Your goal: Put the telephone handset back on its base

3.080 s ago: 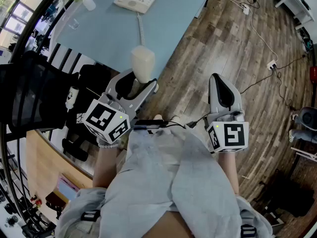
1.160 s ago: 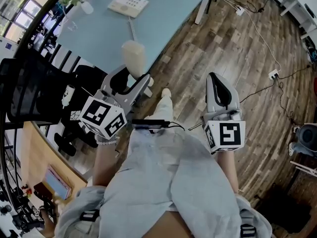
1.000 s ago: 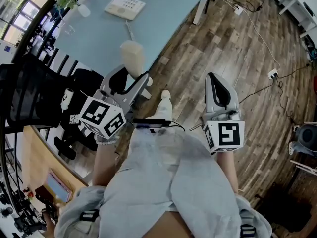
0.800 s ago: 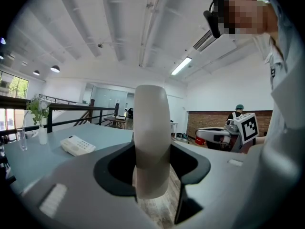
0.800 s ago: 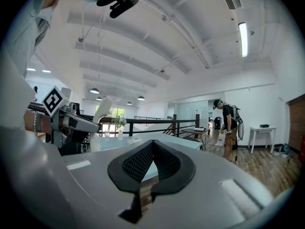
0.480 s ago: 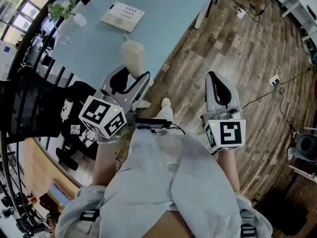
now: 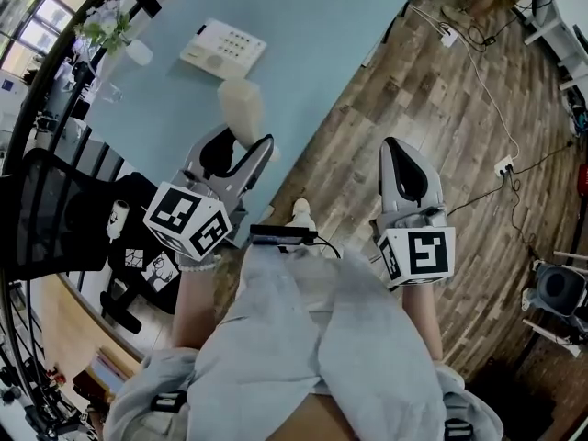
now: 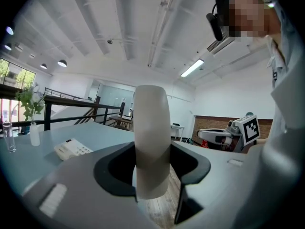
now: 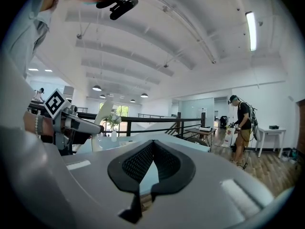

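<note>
The cream telephone handset (image 7: 241,108) stands upright in my left gripper (image 7: 243,141), whose jaws are shut on its lower part. It hangs over the near edge of the pale blue table (image 7: 312,35). The white telephone base (image 7: 222,47), with its keypad, lies on that table beyond the handset. In the left gripper view the handset (image 8: 151,128) fills the gap between the jaws and the base (image 8: 71,149) lies low at the left. My right gripper (image 7: 402,150) is over the wooden floor, shut with nothing in it; the right gripper view shows its pads (image 9: 164,163) touching.
A small vase with a plant (image 7: 124,44) and a drinking glass (image 7: 108,90) stand at the table's left end. A black chair (image 7: 55,200) is at the left. Cables and a power strip (image 7: 503,165) lie on the floor. A person (image 9: 243,128) stands far off.
I have stepped closer to the table: the base and the table top now sit lower and nearer in the head view. The handset is now over the table edge. Both grips are unchanged.
</note>
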The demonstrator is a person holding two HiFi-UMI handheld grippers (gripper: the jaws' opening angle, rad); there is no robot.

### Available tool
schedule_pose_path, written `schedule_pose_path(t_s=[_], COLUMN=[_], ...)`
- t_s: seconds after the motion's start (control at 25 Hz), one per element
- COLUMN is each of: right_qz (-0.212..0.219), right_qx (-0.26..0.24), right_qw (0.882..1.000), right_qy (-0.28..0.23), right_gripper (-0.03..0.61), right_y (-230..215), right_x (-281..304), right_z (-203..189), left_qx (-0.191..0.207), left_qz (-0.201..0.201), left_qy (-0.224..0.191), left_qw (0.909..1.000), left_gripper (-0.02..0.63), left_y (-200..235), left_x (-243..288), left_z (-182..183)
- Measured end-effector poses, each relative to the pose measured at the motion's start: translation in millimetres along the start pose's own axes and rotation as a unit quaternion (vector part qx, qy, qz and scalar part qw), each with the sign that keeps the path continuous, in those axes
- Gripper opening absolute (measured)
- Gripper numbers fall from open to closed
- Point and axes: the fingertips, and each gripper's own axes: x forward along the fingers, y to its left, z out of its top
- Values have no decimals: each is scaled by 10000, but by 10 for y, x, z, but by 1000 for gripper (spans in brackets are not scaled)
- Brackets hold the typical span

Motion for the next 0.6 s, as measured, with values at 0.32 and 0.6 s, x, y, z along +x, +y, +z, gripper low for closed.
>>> schedule_pose_path(t_s=[0.32, 0.6], right_qz=[225, 490], right_qx=[-53, -133], right_qw=[9997, 9985], right_qy=[120, 216], right_gripper=[6, 6], right_y=[-8, 120], right_x=[623, 1073], right_z=[29, 37], left_qx=[-188, -377], left_qz=[126, 304], left_qy=[23, -18], left_qw=[9997, 9988], left_gripper=[207, 207], left_y=[442, 790], left_x=[229, 288], left_z=[39, 57])
